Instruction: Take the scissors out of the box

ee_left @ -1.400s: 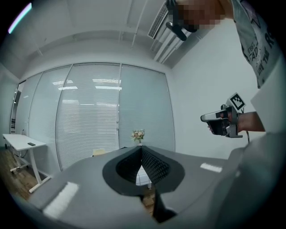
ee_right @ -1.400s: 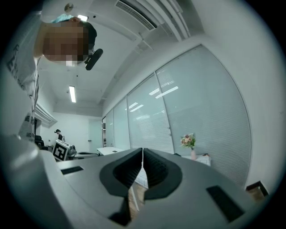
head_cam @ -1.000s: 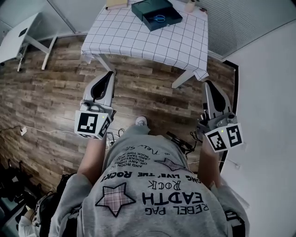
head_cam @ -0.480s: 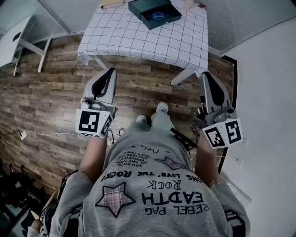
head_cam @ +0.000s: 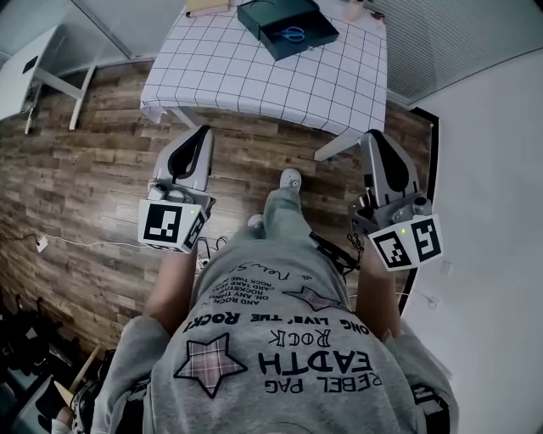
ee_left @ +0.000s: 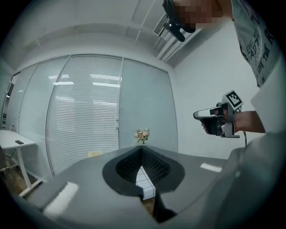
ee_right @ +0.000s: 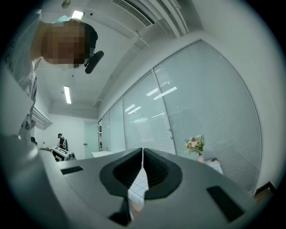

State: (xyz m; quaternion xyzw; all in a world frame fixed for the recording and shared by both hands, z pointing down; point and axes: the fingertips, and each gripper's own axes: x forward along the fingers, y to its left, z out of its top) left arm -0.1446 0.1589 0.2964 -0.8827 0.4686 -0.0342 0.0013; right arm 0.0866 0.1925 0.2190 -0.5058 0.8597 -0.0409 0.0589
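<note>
Up ahead on the white grid-checked table [head_cam: 271, 80], blue-handled scissors [head_cam: 293, 35] lie inside the open dark teal box [head_cam: 316, 32], well apart from the left gripper [head_cam: 201, 133] and right gripper [head_cam: 374, 137] (both jaws pressed together, empty), so probably the approach step; next, reach the box and spread one pair of jaws.

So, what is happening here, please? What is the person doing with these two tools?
A person holds a gripper in each hand. The left gripper and the right gripper are both shut and empty, pointing level toward a table with a checked cloth. The person stands a little short of it. On it, an open dark box holds the blue scissors, not yet touched.
</note>
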